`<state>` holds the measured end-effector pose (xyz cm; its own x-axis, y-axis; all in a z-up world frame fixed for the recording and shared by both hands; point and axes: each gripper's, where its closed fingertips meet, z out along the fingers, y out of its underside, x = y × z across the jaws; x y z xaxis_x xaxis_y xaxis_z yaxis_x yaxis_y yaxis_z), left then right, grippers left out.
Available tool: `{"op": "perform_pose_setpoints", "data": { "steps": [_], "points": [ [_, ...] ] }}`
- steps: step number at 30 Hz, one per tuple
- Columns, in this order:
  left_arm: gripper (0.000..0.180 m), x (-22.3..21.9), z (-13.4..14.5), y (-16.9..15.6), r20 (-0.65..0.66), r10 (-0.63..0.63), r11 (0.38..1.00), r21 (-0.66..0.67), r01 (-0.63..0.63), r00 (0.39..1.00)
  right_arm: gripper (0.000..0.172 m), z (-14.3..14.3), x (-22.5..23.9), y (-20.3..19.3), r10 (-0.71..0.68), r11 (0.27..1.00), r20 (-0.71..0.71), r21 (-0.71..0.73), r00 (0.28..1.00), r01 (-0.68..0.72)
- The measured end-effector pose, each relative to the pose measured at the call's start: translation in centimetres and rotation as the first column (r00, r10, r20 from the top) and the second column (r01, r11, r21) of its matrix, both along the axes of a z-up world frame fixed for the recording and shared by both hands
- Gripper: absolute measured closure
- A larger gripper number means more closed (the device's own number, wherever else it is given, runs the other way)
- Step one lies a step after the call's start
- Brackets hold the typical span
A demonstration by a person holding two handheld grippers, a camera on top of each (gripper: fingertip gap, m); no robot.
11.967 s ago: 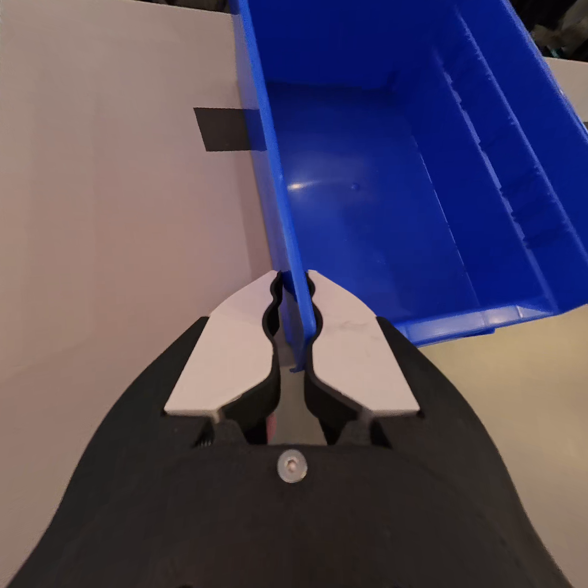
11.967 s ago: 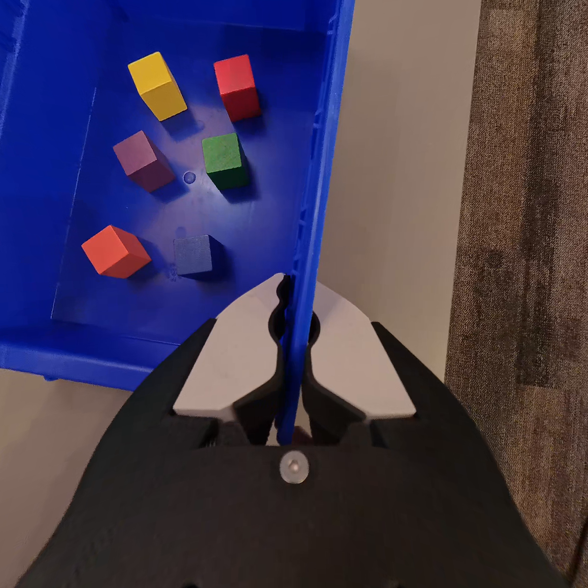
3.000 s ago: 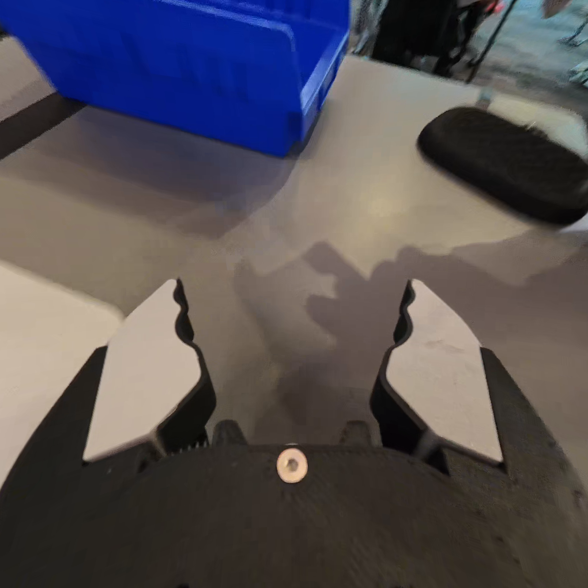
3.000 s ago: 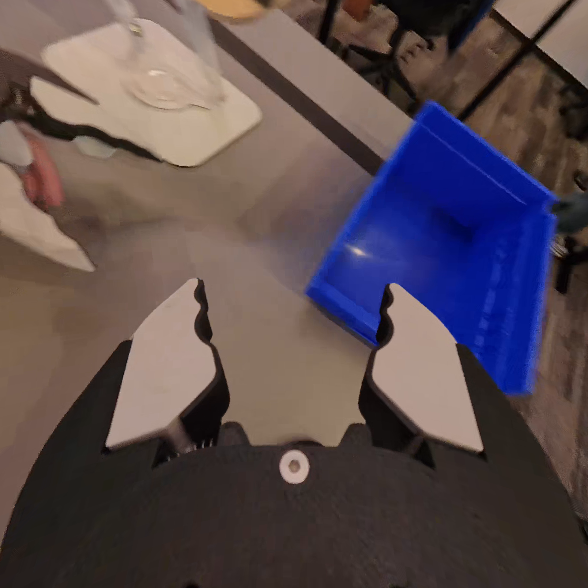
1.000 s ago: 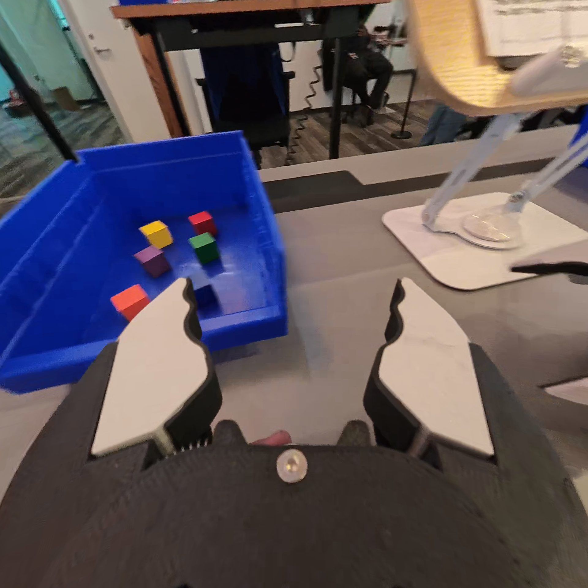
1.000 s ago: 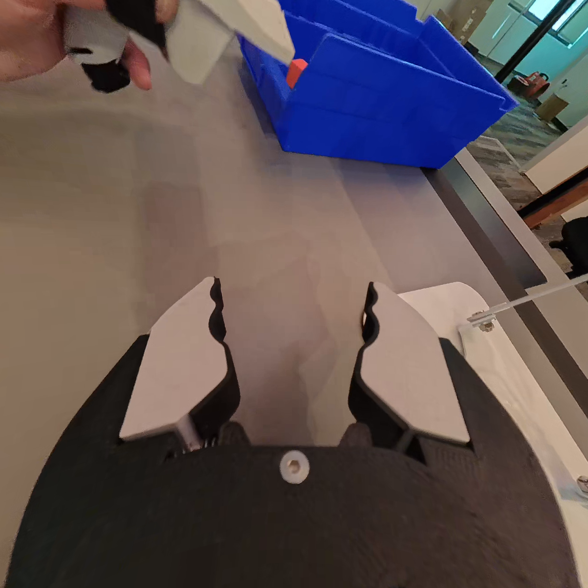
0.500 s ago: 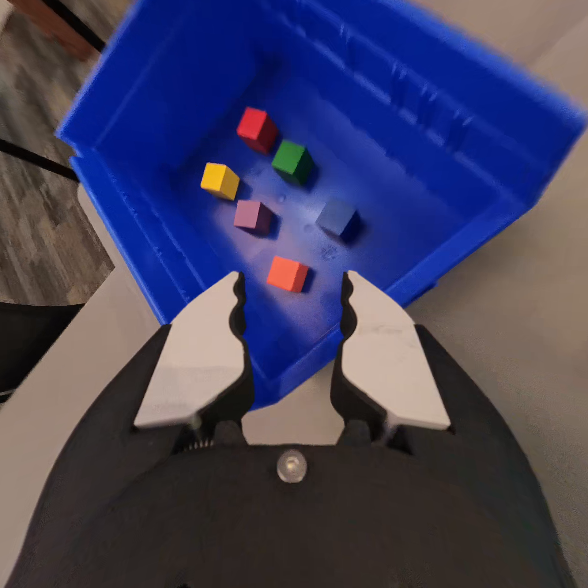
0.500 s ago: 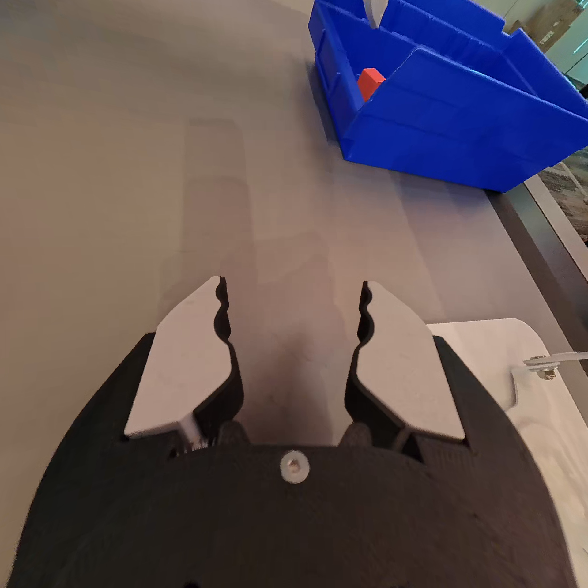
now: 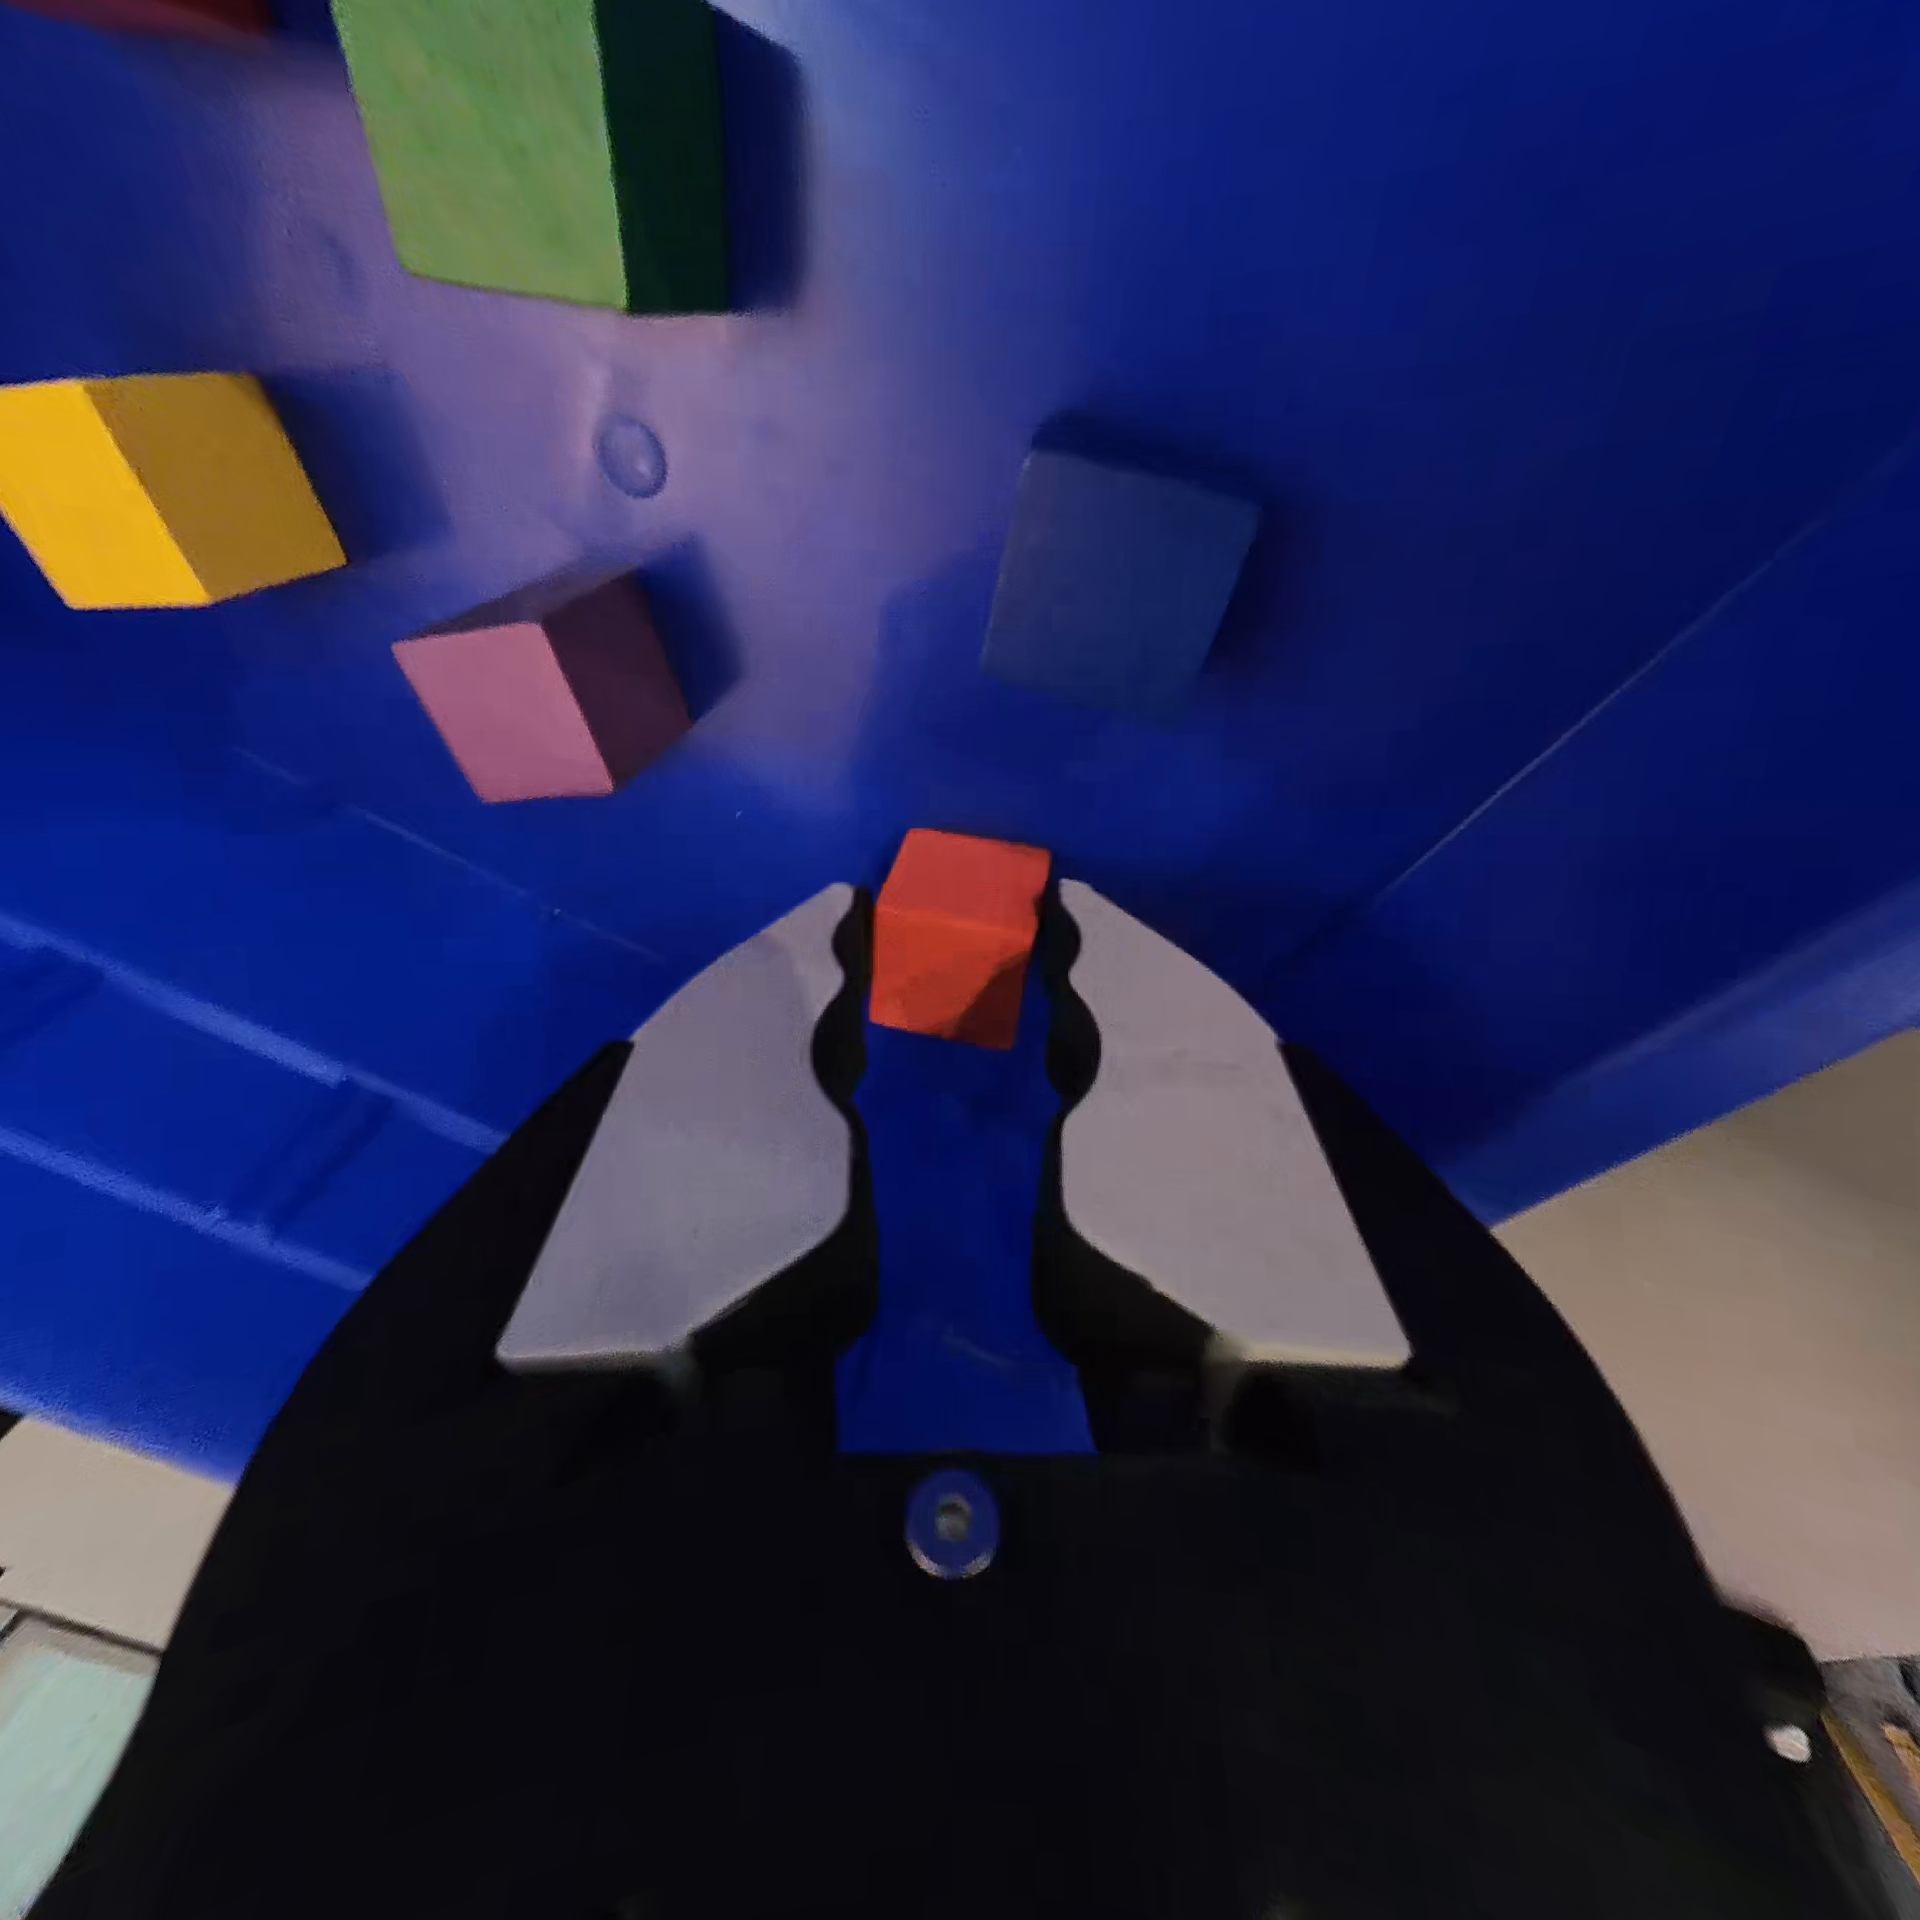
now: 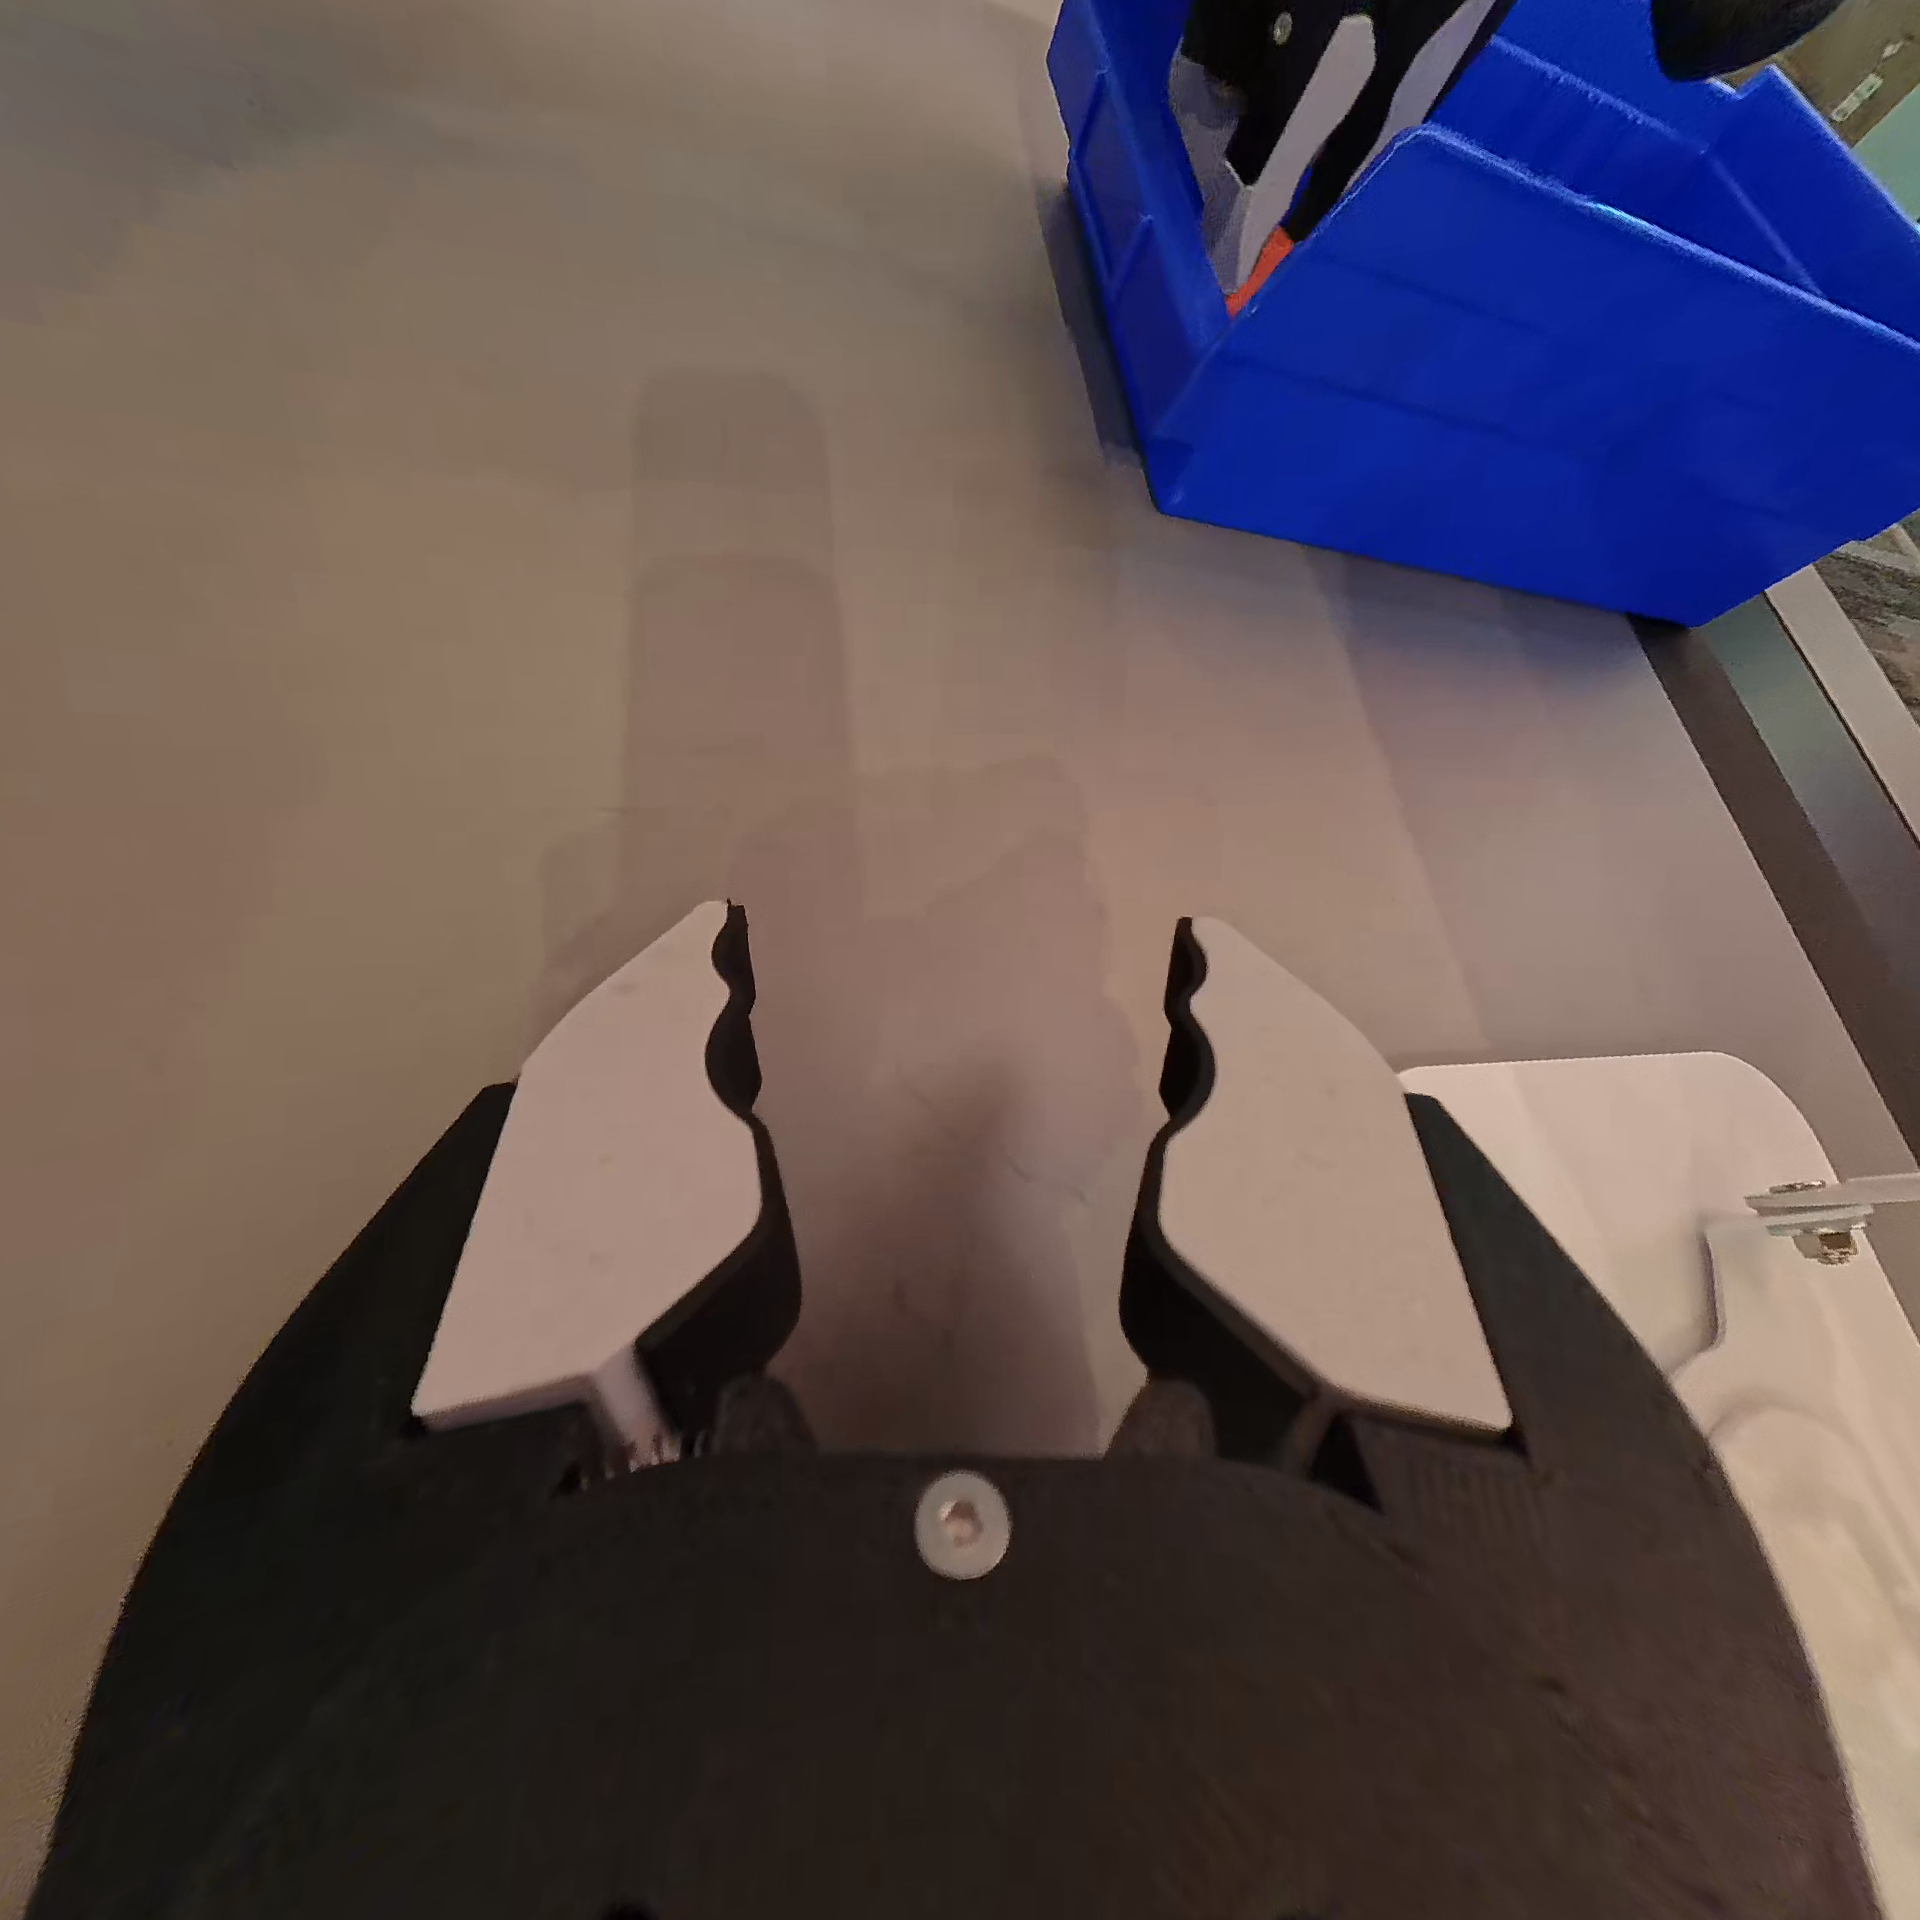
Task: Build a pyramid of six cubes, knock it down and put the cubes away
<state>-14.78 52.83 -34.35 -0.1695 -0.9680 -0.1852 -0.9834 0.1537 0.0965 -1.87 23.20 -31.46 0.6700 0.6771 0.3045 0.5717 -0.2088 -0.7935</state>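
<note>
Left gripper (image 9: pixel 956 914) pinches orange cube (image 9: pixel 956 935) (matte, sharp-edged).

grey table (image 10: pixel 416 520), blue bin (image 10: pixel 1507 416), white base plate (image 10: pixel 1818 1455)

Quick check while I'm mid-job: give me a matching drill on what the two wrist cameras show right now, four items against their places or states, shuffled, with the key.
Items
1. orange cube
2. green cube
3. right gripper
4. yellow cube

Places or states
A. open over the bare table
B. bin floor, left edge of the left wrist view
C. between the left gripper fingertips
D. bin floor, top of the left wrist view

Pairs: 1-C, 2-D, 3-A, 4-B
</note>
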Motion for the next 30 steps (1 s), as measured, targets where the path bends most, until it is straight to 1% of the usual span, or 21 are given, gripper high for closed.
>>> {"op": "perform_pose_setpoints", "data": {
  "steps": [4,6,8,10,12,14,15,17,19,21,24,26,27,28,29,30],
  "points": [
    [0.151,0.4,0.4,-0.1,0.017,0.004,1.0,-0.003,-0.004,1.0,0.096,0.1,0.0,0.0,0.002,1.0,-0.008,0.001,1.0,-0.002],
    [0.152,0.7,2.1,-0.4,0.092,0.015,1.0,0.026,-0.017,0.996,0.096,0.2,0.2,0.0,-0.004,1.0,-0.017,-0.002,1.0,0.004],
    [0.152,0.9,4.9,-1.4,0.205,0.013,0.997,0.07,-0.028,0.979,0.097,0.3,0.4,0.0,-0.01,1.0,-0.034,-0.002,0.999,0.01],
    [0.152,1.5,7.7,-4.1,0.342,-0.001,0.998,0.066,-0.023,0.94,0.098,0.6,0.7,-0.1,-0.017,1.0,-0.056,-0.003,0.998,0.017],
    [0.152,2.1,10.1,-7.5,0.457,-0.053,0.995,0.094,0.01,0.888,0.101,0.9,1.1,-0.3,-0.03,1.0,-0.085,-0.004,0.996,0.029],
    [0.152,3.6,11.3,-12.0,0.575,-0.096,0.995,0.077,0.063,0.813,0.102,1.3,1.8,-0.6,-0.047,0.999,-0.126,-0.009,0.991,0.046],
    [0.152,4.4,11.4,-14.2,0.615,-0.116,0.993,0.072,0.091,0.78,0.103,1.4,2.3,-0.7,-0.06,0.998,-0.141,-0.013,0.988,0.058],
    [0.153,6.5,10.9,-18.5,0.68,-0.141,0.988,0.05,0.146,0.719,0.104,1.6,3.8,-1.2,-0.097,0.995,-0.16,-0.017,0.982,0.095],
    [0.152,9.1,9.6,-22.9,0.735,-0.149,0.974,-0.006,0.226,0.661,0.107,1.8,5.8,-2.0,-0.144,0.989,-0.176,-0.016,0.974,0.144],
    [0.152,12.0,8.1,-26.3,0.785,-0.119,0.957,-0.074,0.282,0.609,0.109,2.0,8.1,-3.1,-0.201,0.979,-0.187,-0.014,0.962,0.202],
    [0.153,16.1,6.3,-30.7,0.84,-0.069,0.909,-0.169,0.38,0.538,0.112,2.5,12.0,-5.0,-0.291,0.955,-0.209,-0.006,0.934,0.296],
    [0.153,18.4,5.7,-33.0,0.87,-0.034,0.869,-0.217,0.444,0.492,0.114,2.8,14.7,-6.1,-0.347,0.935,-0.236,-0.009,0.908,0.355],
    [0.153,19.3,5.3,-33.9,0.87,-0.006,0.845,-0.259,0.467,0.493,0.114,3.0,16.1,-6.5,-0.374,0.924,-0.255,-0.015,0.892,0.383],
    [0.153,19.9,4.4,-34.8,0.852,-0.003,0.821,-0.297,0.488,0.524,0.115,3.2,17.2,-6.8,-0.394,0.914,-0.281,-0.021,0.875,0.405],
    [0.153,20.5,3.7,-35.1,0.842,-0.027,0.825,-0.285,0.487,0.539,0.115,3.5,18.1,-7.0,-0.407,0.907,-0.311,-0.026,0.859,0.42],
    [0.152,21.0,3.2,-35.4,0.841,-0.048,0.824,-0.272,0.497,0.539,0.115,3.9,18.9,-7.1,-0.416,0.902,-0.338,-0.031,0.844,0.432]
  ]
}}
